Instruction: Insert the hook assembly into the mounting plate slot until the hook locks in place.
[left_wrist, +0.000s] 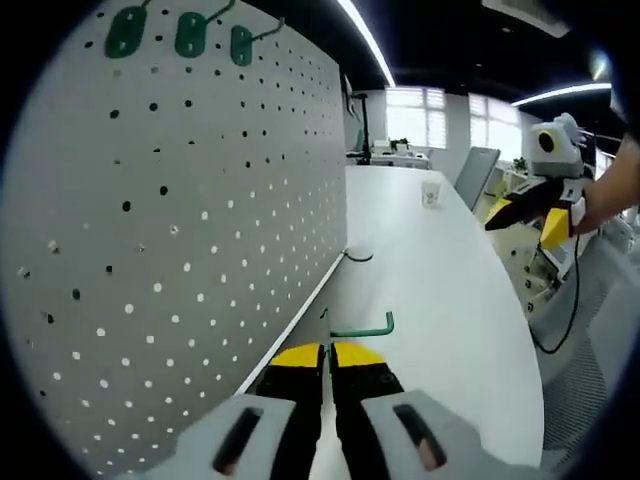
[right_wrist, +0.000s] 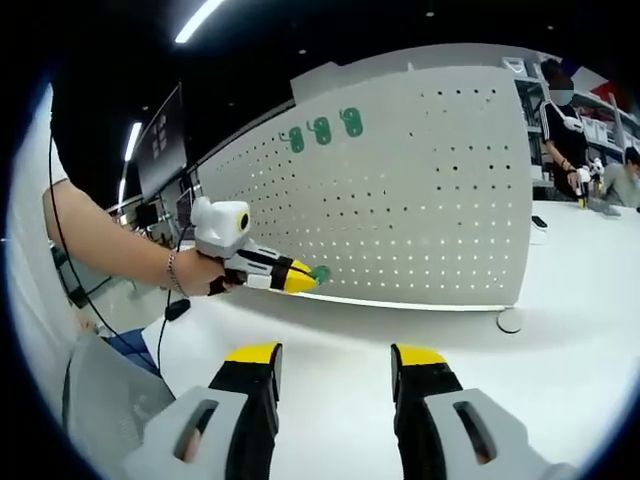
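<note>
Beside the pegboard (left_wrist: 200, 250), the left hand-held gripper (left_wrist: 328, 362) is clenched on a green hook (left_wrist: 362, 330), low near the board's foot and not yet inserted. Three hooks (right_wrist: 322, 130) hang up top. The right hand-held gripper (right_wrist: 335, 365) hangs released over the worktop (right_wrist: 560, 300).

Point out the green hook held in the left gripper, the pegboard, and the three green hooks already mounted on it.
green hook (left_wrist: 365, 329): left gripper view, on its horizontal shaft.
pegboard (right_wrist: 430, 200): right gripper view, on its perforated face.
mounted hooks (right_wrist: 321, 131): right gripper view, on the middle green base plate.
</note>
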